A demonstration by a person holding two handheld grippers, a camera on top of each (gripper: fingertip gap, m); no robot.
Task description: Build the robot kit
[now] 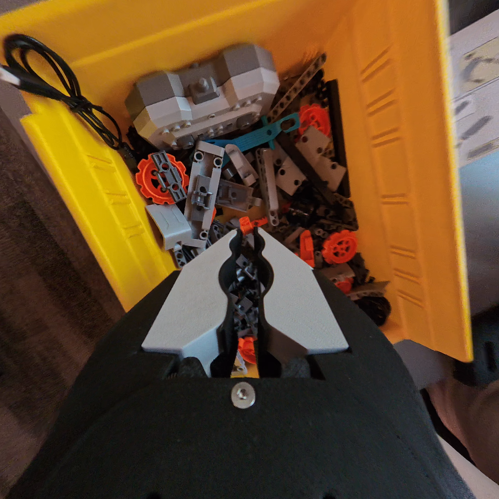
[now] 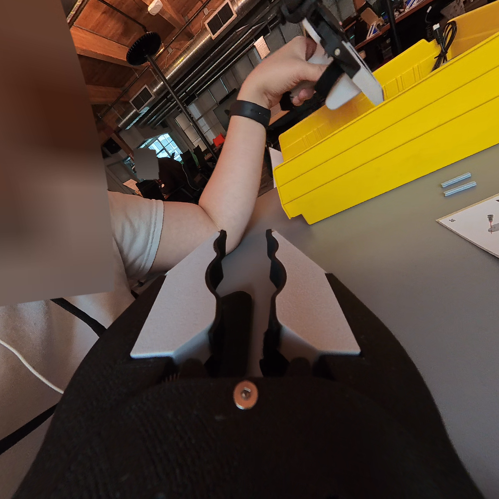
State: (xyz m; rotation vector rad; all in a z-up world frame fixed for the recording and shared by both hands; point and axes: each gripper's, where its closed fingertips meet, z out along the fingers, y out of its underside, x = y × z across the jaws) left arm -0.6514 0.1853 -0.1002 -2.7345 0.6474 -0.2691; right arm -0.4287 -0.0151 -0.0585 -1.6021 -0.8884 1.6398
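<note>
L gripper is down inside the yellow bin, over the heap of building-toy parts. Jaws are nearly closed, only a slit between them, and a small orange pin sits right at the tips. It looks pinched there, and it's sharper than the blurred parts around it, so I'd say it's gripped, tho not 100% sure.

Around it: grey beams and panels just left and far of the tips. An orange gear with a grey bar across it is further left. Another orange gear lies to the right, near the bin wall. A teal strip lies beyond, and a big grey-and-white block rests against the far wall. A black cable hangs over the bin's left rim.

R gripper is well apart from all that, low over the grey table. Its jaws are spread, w/ nothing between them and nothing touching.

From that side the person's left hand, black band on the wrist, tilts its gripper down into the bin, elbow on the table. Right of the bin, two short grey rods lie side by side. A printed sheet sits nearer, at the right edge.
</note>
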